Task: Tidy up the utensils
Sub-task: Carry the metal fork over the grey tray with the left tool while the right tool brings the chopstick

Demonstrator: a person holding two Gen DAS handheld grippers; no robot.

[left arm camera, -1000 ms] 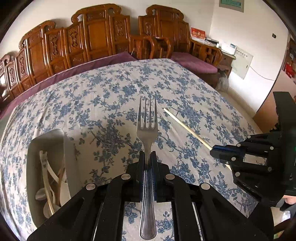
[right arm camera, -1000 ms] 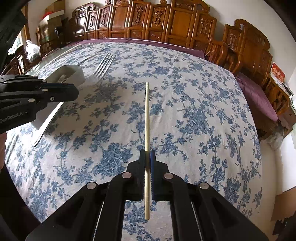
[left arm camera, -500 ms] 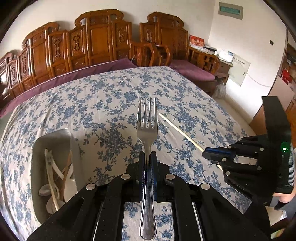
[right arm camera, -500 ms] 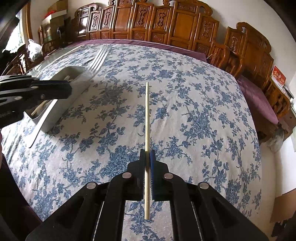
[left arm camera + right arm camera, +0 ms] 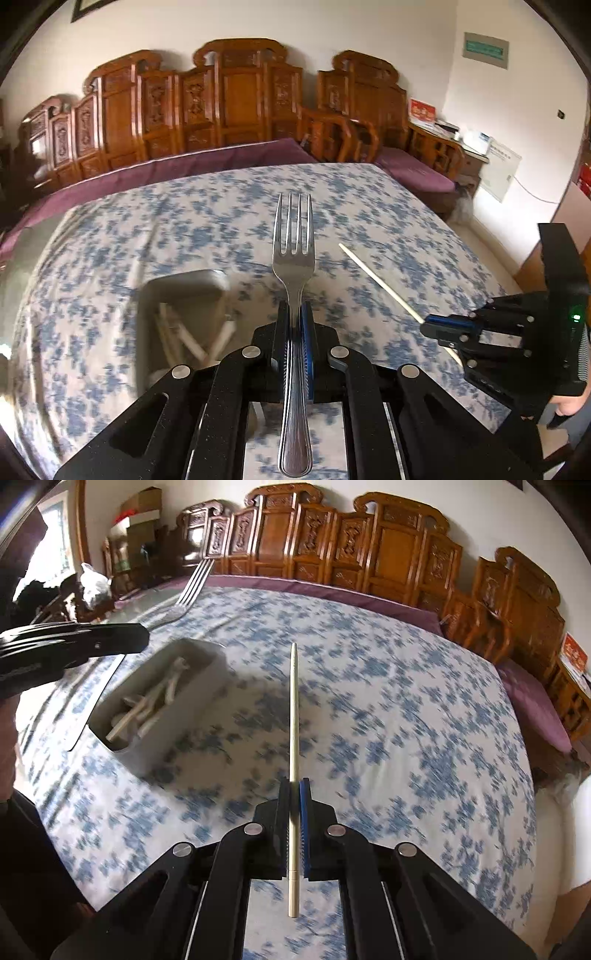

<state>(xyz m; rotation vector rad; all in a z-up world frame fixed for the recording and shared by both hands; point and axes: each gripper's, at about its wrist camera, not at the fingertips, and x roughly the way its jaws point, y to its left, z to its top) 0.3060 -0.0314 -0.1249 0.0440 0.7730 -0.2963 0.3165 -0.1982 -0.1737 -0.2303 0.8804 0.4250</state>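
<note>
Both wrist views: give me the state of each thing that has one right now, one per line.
Left hand-held gripper: shut on the fork.
Fork: held off the table, tines forward.
Right hand-held gripper: shut on the chopstick.
Chopstick: held off the table, tip forward.
Tray: open-topped, on the tablecloth, pale utensils lying inside.

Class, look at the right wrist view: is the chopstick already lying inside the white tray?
No, the chopstick is clamped in the right gripper, apart from the white tray.
</note>
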